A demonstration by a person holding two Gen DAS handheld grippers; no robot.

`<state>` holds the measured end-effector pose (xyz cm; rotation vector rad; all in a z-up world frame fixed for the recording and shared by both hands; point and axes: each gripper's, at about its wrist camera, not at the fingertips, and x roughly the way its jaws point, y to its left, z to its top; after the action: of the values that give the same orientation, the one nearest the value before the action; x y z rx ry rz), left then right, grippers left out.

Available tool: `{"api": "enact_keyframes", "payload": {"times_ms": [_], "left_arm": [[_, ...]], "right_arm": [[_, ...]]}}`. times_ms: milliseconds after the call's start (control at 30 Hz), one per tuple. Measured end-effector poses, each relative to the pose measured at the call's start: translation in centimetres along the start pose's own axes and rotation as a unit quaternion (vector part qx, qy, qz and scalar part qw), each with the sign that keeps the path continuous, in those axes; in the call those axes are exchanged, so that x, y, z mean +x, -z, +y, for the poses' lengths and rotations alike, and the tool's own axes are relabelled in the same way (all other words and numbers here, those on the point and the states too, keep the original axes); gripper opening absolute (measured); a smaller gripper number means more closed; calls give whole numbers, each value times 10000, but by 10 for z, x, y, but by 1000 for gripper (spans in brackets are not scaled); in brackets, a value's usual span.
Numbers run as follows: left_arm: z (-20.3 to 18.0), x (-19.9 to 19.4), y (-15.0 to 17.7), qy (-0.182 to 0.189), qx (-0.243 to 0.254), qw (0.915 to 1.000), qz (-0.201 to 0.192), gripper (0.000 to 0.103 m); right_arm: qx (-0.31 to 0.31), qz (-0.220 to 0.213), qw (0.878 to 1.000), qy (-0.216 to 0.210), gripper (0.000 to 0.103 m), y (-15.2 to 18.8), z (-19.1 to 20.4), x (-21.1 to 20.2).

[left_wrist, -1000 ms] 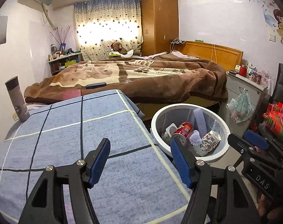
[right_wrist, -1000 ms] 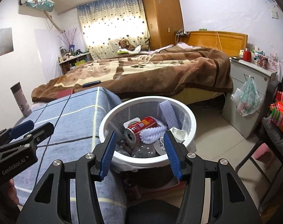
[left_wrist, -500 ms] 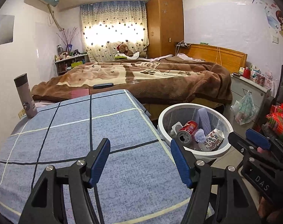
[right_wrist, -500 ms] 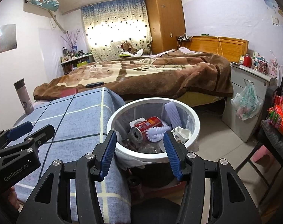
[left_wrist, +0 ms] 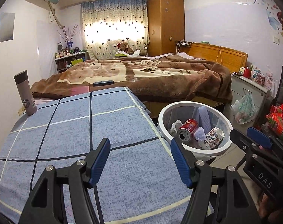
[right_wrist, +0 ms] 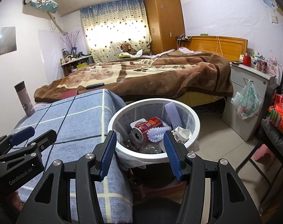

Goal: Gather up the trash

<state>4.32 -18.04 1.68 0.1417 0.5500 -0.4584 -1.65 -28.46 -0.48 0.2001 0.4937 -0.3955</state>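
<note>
A white round trash bin (left_wrist: 224, 120) (right_wrist: 194, 118) stands on the floor beside the table. It holds a red can (left_wrist: 188, 128) (right_wrist: 148, 127), a white brush (right_wrist: 158, 131), a printed carton (left_wrist: 213, 136) and other scraps. My left gripper (left_wrist: 140, 157) is open and empty above the blue checked tablecloth (left_wrist: 76, 130). My right gripper (right_wrist: 138, 149) is open and empty just in front of the bin's near rim. Each gripper shows in the other's view, the right one (left_wrist: 253, 138) right of the bin and the left one (right_wrist: 35, 133) over the cloth.
A grey thermos (left_wrist: 25, 93) stands at the table's far left corner. A bed with a brown blanket (left_wrist: 150, 74) lies behind the table. A grey cabinet with a hanging plastic bag (right_wrist: 247, 100) and a chair with red plaid cloth (right_wrist: 279, 117) stand on the right.
Both grippers have drawn back and risen a little from the table and the bin. Their jaws have stayed open and empty. The trash in the bin has not moved.
</note>
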Motion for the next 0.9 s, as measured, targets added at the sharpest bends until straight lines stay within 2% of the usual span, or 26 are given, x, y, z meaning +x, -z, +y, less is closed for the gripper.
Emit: {"api": "enact_keyframes", "payload": {"times_ms": [900], "left_arm": [[-1,-2,3,-26,-47,10000,-4,69]], "right_arm": [[15,25,10000,29,54,0,6,-1]]}}
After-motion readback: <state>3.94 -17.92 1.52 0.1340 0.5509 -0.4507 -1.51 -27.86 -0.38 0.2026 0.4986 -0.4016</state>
